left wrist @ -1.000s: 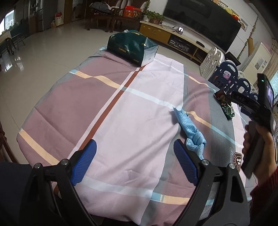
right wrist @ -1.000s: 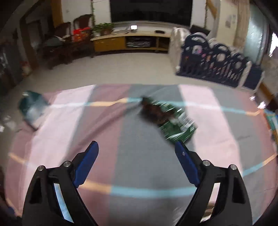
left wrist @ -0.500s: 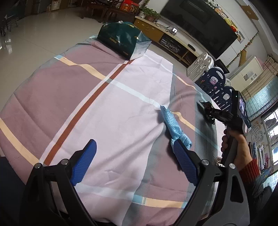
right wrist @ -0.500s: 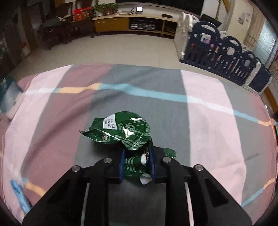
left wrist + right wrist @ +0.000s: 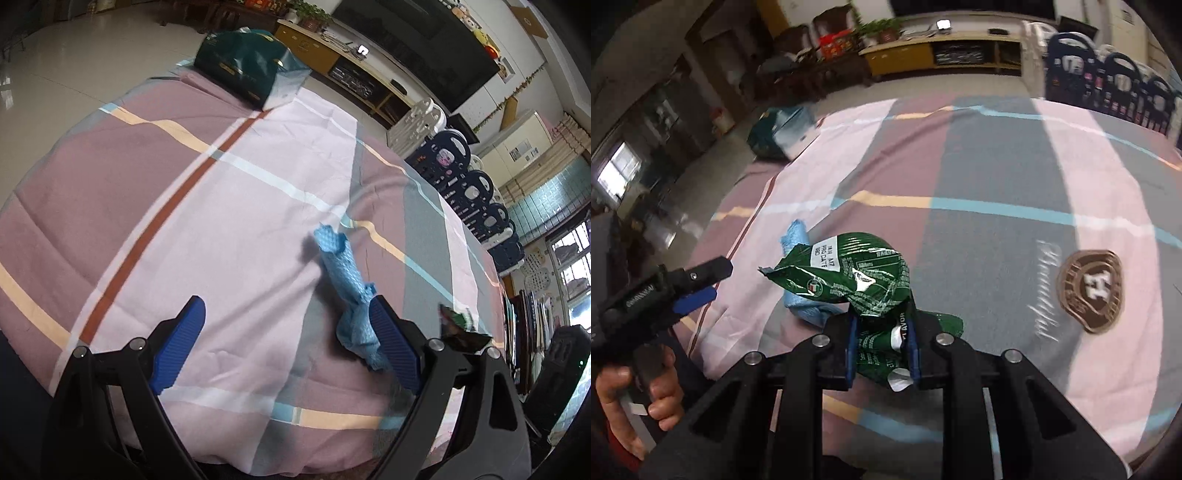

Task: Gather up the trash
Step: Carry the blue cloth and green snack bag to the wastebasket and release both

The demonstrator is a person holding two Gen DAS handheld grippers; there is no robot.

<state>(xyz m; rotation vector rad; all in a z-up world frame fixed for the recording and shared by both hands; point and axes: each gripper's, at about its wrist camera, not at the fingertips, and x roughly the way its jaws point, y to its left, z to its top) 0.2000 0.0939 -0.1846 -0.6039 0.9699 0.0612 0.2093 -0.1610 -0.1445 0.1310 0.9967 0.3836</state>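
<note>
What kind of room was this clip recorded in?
Most likely a home living room. A long TV cabinet runs along the far wall under a large dark screen, a child's play fence stands beside the table, and the table itself wears a plaid cloth.

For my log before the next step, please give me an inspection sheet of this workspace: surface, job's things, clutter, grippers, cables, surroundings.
Surface: table under a pink, mauve and grey striped cloth, with a brown emblem.
Job's things: crumpled green foil snack wrapper, lifted above the cloth; twisted light blue cleaning cloth, lying on the surface.
Clutter: dark green gift bag at the far edge.
Grippers: right gripper shut on the wrapper; left gripper open, right blue finger beside the blue cloth.
Cables: nothing seen.
Surroundings: tiled floor, yellow TV cabinet, navy playpen fence.
</note>
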